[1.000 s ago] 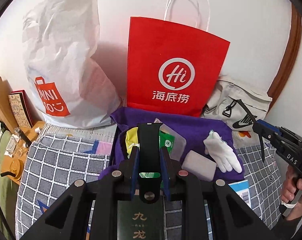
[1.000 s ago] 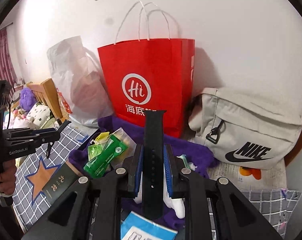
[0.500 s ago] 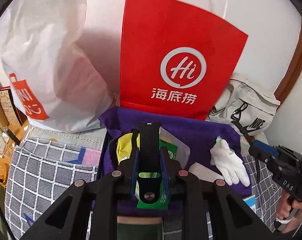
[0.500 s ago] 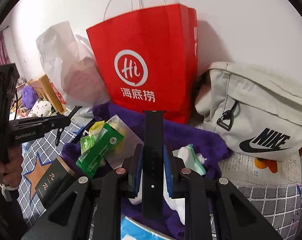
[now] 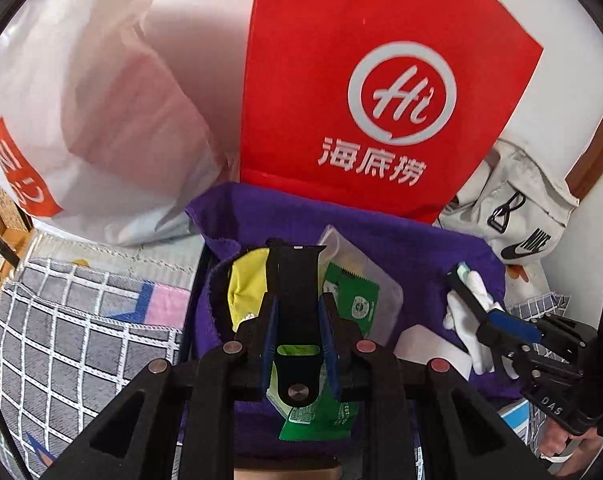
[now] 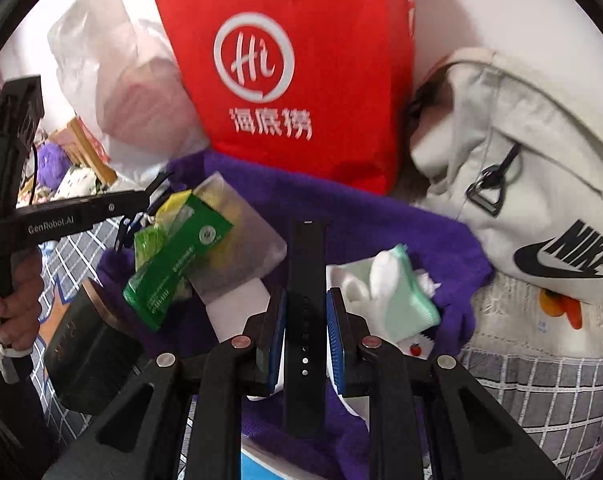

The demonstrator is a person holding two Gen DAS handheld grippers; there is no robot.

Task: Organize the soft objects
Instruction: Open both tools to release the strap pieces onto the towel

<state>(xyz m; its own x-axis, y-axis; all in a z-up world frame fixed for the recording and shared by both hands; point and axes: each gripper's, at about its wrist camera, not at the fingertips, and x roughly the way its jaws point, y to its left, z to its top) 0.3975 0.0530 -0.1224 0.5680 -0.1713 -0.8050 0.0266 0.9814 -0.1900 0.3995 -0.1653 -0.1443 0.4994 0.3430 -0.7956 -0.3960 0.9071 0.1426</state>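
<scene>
My left gripper (image 5: 297, 300) is shut on a black watch strap (image 5: 297, 276) with a slot and a pin at its near end. It hangs over a purple towel (image 5: 401, 248) that bears a yellow cloth (image 5: 245, 284), a green sachet (image 5: 353, 300) and a white glove (image 5: 461, 312). My right gripper (image 6: 306, 300) is shut on a second black strap (image 6: 306, 256), this one with punched holes. It hovers above the same towel (image 6: 381, 216), between a frosted pouch (image 6: 241, 240) with the green sachet (image 6: 177, 264) and the white glove (image 6: 381, 280).
A red paper bag (image 5: 361, 80) stands against the wall behind the towel, a white plastic bag (image 5: 101, 100) left of it and a pale Nike bag (image 6: 521, 160) to the right. A dark box (image 6: 85, 344) lies on the checked blanket (image 5: 61, 320).
Both grippers have sunk and moved in toward the purple towel, so the bags and the items loom larger. Each still grips its strap.
</scene>
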